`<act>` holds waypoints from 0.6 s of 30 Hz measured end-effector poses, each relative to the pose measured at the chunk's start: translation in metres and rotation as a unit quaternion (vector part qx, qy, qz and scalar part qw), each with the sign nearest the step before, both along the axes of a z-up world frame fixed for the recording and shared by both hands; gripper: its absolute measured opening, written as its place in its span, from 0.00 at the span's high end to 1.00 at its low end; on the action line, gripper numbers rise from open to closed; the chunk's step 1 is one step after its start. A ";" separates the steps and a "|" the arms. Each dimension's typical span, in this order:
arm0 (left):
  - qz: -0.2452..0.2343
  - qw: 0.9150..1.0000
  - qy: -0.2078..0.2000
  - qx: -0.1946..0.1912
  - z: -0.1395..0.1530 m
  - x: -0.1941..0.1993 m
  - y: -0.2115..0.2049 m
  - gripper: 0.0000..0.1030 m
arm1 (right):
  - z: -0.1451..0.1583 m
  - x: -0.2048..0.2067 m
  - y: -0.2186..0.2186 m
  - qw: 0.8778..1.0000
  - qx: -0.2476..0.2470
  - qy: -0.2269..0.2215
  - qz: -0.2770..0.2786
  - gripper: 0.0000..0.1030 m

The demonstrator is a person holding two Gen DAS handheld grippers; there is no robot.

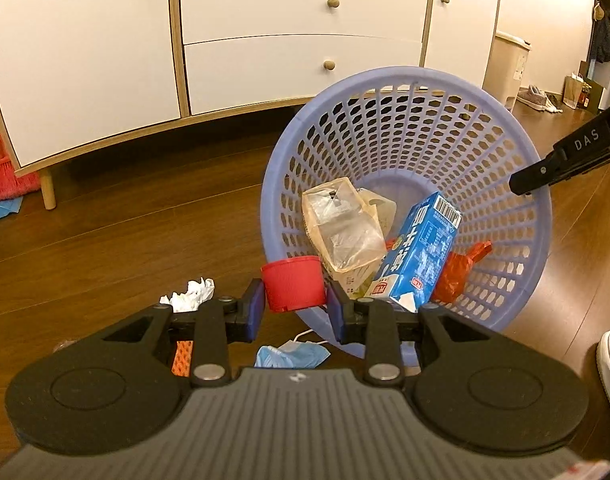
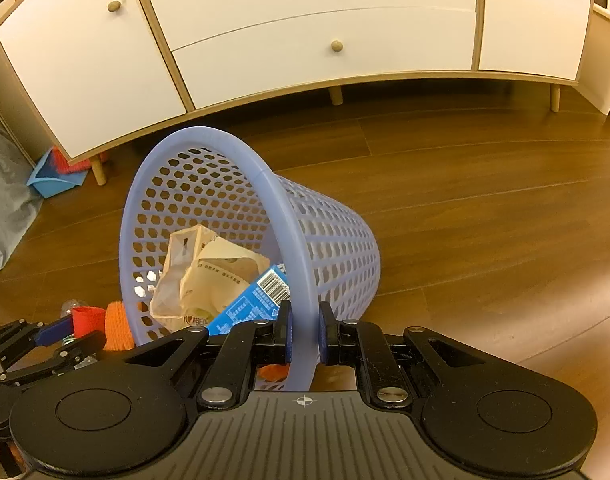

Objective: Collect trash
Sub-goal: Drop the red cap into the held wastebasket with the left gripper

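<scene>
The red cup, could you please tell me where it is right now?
In the left wrist view the red cup sits clamped between the left tongs, just at the near rim of the tilted purple basket, left of the blue carton.

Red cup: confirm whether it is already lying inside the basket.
No. The red cup is clamped between the left gripper's fingers, just outside the rim of the basket.

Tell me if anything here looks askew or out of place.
The purple basket is tipped over, its rim pinched in the right claw. A crumpled tissue and a blue face mask lie loose on the wooden floor.
</scene>
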State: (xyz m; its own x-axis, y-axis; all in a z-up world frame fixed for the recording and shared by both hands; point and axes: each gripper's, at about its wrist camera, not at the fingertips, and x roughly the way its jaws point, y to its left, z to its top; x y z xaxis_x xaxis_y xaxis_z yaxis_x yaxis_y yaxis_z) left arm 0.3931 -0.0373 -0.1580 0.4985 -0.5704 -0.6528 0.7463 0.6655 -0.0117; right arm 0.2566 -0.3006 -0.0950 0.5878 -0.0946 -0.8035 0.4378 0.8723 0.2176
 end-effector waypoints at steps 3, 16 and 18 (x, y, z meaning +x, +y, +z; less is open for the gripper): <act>-0.001 1.000 0.000 -0.004 0.002 0.001 0.000 0.73 | 0.000 0.000 0.000 1.000 0.000 0.000 -0.001 0.92; -0.032 0.998 -0.011 -0.053 0.023 0.004 -0.044 0.72 | 0.000 0.000 0.000 1.000 0.003 0.000 -0.003 0.92; -0.036 0.998 -0.010 -0.057 0.024 0.004 -0.055 0.67 | 0.000 0.001 0.001 1.000 0.002 0.000 -0.002 0.92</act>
